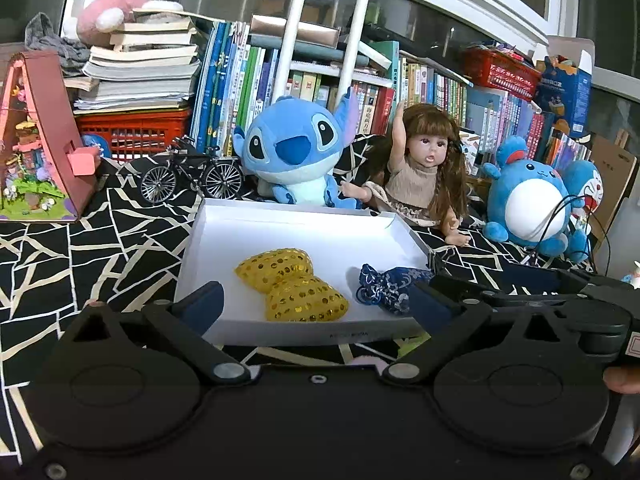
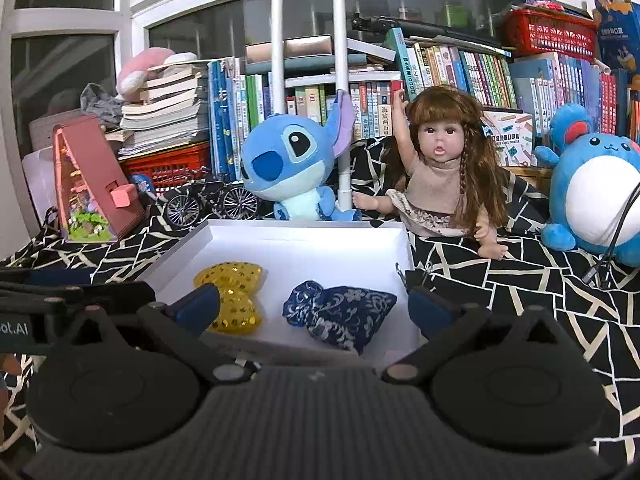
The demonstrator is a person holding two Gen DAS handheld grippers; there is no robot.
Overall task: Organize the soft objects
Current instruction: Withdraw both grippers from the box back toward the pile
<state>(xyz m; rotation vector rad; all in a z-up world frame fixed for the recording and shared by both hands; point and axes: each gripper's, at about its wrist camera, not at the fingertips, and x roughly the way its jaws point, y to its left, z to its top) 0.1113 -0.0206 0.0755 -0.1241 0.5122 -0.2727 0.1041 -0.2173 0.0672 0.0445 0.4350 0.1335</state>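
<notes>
A shallow white box point(image 1: 280, 224) point(image 2: 304, 244) lies on the black-and-white patterned cloth. In it lie a yellow sequinned bow point(image 1: 292, 285) point(image 2: 234, 296) and a dark blue patterned pouch point(image 1: 386, 286) point(image 2: 344, 314). My left gripper point(image 1: 318, 304) is open and empty at the box's near edge, in front of the bow. My right gripper point(image 2: 316, 306) is open and empty at the near edge, with the pouch between its fingers' line of sight. The right gripper's body shows at the right of the left wrist view point(image 1: 560, 292).
Behind the box sit a blue plush point(image 1: 296, 152) point(image 2: 292, 160), a doll point(image 1: 424, 164) point(image 2: 444, 164) and a round blue plush point(image 1: 528, 200) point(image 2: 596, 196). A model bicycle point(image 1: 192, 176), a pink toy house point(image 1: 36, 140) and shelves of books stand at the back.
</notes>
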